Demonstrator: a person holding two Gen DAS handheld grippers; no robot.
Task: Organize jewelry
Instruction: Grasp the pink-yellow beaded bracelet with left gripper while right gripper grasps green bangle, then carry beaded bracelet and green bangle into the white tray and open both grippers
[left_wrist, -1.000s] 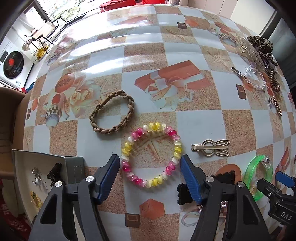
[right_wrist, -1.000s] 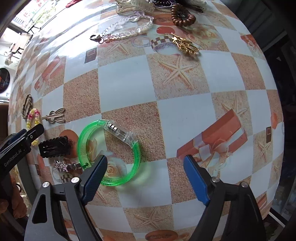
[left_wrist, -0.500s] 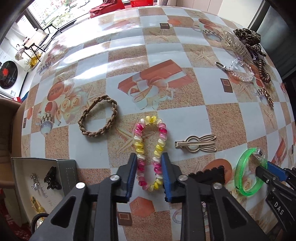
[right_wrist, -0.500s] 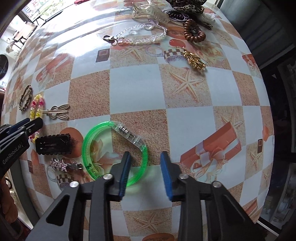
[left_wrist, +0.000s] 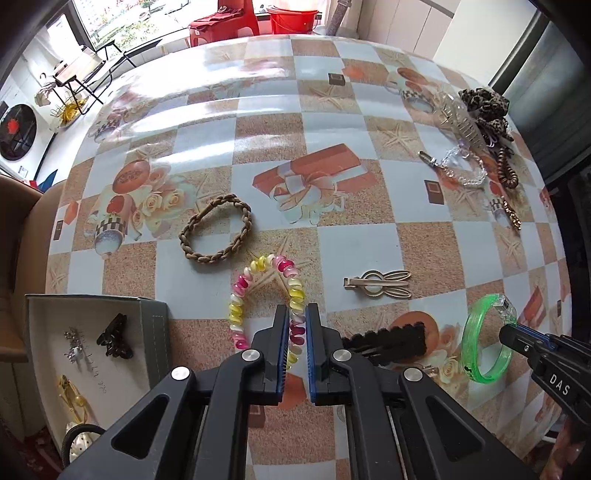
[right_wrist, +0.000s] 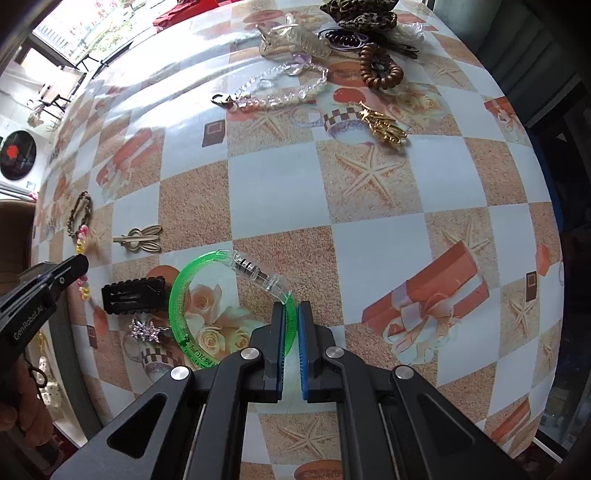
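My left gripper is closing tight on the right strand of a pink, yellow and white beaded bracelet, its pads pressing the beads. The bracelet hangs as a narrow arch just over the tablecloth. My right gripper is closing on the rim of a green translucent bangle, which is pinched between the blue pads beside its clear clasp. The left wrist view shows the bangle tilted up at the right, with the right gripper on it. The left gripper appears at the left edge of the right wrist view.
An open grey box at the near left holds a few small clips. On the table lie a braided brown band, a rabbit-shaped clip, a black snap clip and a star clip. A pile of hair ties and chains sits far right.
Both grippers went from wide open to shut, the left on the beaded bracelet and the right on the green bangle. The left rose, pulling the round bracelet into a narrow arch.
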